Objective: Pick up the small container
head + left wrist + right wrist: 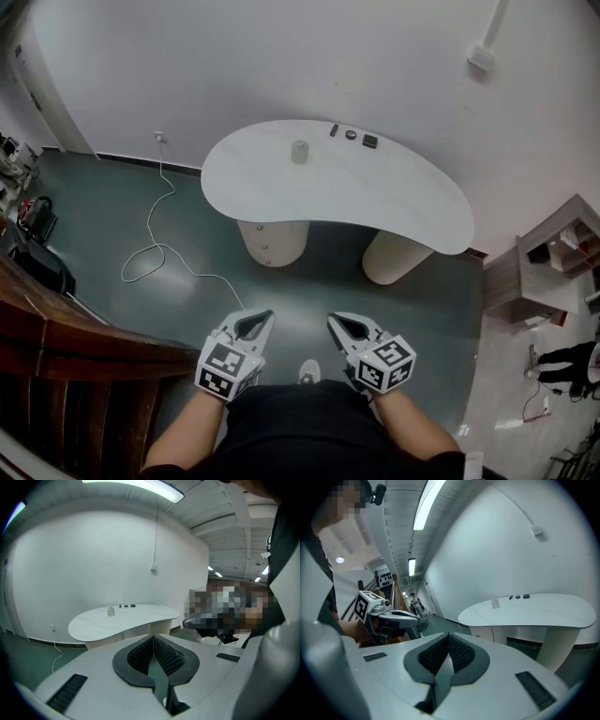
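The small container point(299, 151), a pale, short cylinder, stands upright near the far edge of a white kidney-shaped table point(412, 202). The left gripper view shows the small container point(111, 611) far ahead, and so does the right gripper view point(495, 603). My left gripper point(266, 317) and right gripper point(334, 321) are side by side over the dark floor, well short of the table. Both are shut with nothing between their jaws, whose ribbed pads meet at the tips in the left gripper view point(153, 638) and the right gripper view point(448, 637).
Three small dark items point(351, 135) lie on the table behind the container. The table rests on two round pedestals point(273, 242). A white cable point(150, 251) loops over the floor from a wall socket. A wooden railing point(75, 352) is at the left, a low shelf point(561, 246) at the right.
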{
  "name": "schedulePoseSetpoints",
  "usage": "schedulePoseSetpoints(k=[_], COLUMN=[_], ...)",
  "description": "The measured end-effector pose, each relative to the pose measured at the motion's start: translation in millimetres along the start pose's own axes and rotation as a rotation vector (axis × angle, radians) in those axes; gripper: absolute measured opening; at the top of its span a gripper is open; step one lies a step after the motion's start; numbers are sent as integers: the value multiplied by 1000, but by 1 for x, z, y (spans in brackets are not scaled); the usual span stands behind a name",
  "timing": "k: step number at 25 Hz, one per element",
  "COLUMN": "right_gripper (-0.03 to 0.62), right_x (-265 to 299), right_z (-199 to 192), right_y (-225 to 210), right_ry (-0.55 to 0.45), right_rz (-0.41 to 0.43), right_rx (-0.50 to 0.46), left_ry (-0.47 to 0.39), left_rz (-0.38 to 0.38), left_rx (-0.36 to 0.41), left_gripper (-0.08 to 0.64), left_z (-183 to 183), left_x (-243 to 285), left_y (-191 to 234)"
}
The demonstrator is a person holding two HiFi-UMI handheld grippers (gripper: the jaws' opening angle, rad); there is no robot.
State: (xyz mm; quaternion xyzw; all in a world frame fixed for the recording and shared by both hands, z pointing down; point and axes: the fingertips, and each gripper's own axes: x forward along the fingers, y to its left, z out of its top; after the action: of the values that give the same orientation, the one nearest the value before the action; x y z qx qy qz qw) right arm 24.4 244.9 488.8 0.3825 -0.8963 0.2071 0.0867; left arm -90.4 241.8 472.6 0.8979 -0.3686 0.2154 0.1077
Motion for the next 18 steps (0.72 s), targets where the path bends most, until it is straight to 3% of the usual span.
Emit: schedulePoseSetpoints(k=[6,18], right_gripper=[-5,-6], right_x=[10,11], right_z=[2,9], right_y=[-25,-77], right_ry=[22,27], right_rz=[67,50], right_rx=[-6,35], left_ry=[46,70], left_rz=[20,40], left_rx=[-4,14], left_gripper=[17,17], left_z=[4,29], left_x=[37,76], left_y=[-1,15])
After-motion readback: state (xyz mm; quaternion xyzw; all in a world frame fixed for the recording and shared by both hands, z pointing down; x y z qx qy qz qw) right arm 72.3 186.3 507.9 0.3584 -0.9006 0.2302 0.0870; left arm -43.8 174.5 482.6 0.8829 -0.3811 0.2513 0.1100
